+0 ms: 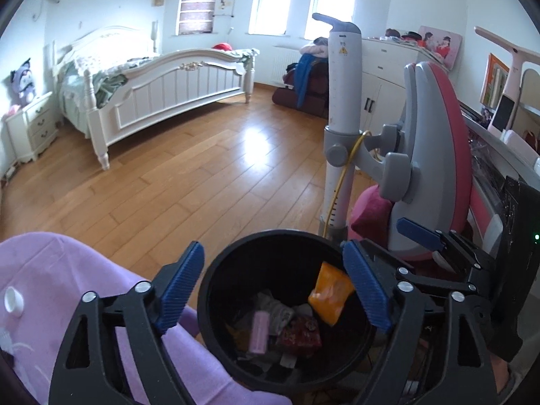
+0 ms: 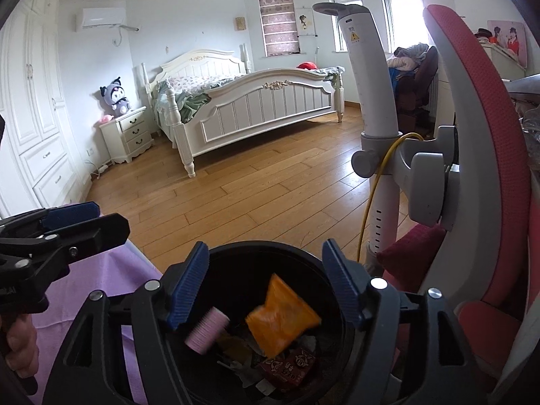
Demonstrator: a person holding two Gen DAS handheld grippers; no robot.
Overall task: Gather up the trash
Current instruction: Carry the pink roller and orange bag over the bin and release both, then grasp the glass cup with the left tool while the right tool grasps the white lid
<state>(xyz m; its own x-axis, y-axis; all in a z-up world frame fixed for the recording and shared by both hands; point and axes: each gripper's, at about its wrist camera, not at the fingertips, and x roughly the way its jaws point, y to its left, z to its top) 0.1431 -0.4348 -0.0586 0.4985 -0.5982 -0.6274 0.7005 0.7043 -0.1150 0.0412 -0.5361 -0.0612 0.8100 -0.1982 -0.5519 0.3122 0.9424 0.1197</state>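
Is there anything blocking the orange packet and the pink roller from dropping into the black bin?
Nothing visible. The orange packet and pink roller are already within the open mouth of the black bin, above the trash inside. The right gripper is open, its fingers spread either side of the opening.

The bin (image 1: 216,307) looks like smooth black plastic, a little shiny on its rim. Inside it, the orange packet (image 2: 281,319) is shiny plastic wrap, and the pink roller (image 2: 207,330) is ribbed. The purple cloth (image 1: 44,276) is soft and matt. The floor (image 1: 189,175) is glossy wood. The left gripper (image 1: 273,293) has ribbed blue pads (image 1: 182,287), matt black plastic arms and shiny metal screws.
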